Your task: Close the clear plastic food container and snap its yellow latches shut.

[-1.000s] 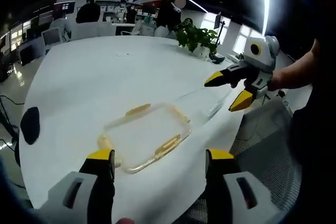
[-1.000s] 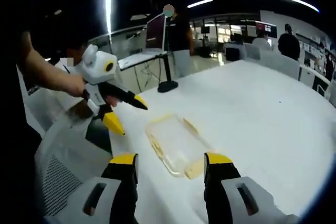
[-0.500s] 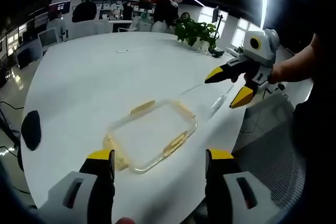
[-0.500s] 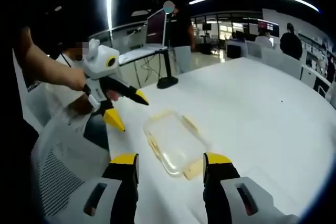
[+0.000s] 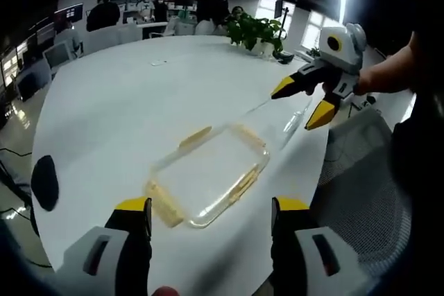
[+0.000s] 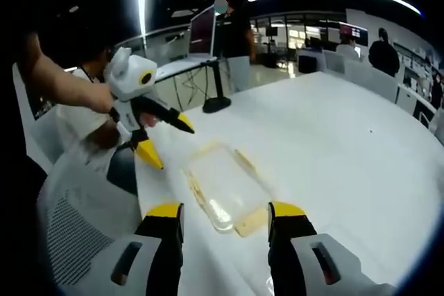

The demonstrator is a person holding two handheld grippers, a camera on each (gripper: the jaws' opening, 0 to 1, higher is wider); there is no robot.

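A clear plastic food container (image 5: 208, 171) lies flat on a white round table (image 5: 125, 102), near the table's edge, with its yellow latches (image 5: 195, 136) folded out along its sides. In the left gripper view the left gripper (image 5: 211, 216) hovers just short of the container, its yellow-tipped jaws spread wide with nothing between them. The right gripper (image 5: 310, 99) shows at the right of that view, held in a person's hand above the table edge beyond the container's far end; its two yellow tips stand apart and grip nothing.

In the right gripper view the container (image 6: 223, 185) sits just ahead of the right gripper (image 6: 223, 214), whose jaws are wide apart and empty. The left gripper (image 6: 163, 143) comes in from the left, jaws parted, its tips close to the container's far corner but not touching it.

A potted plant (image 5: 257, 32) stands at the far side of the table, and a dark oval object (image 5: 44, 182) lies near the left edge. No writing or brand mark is legible on anything.
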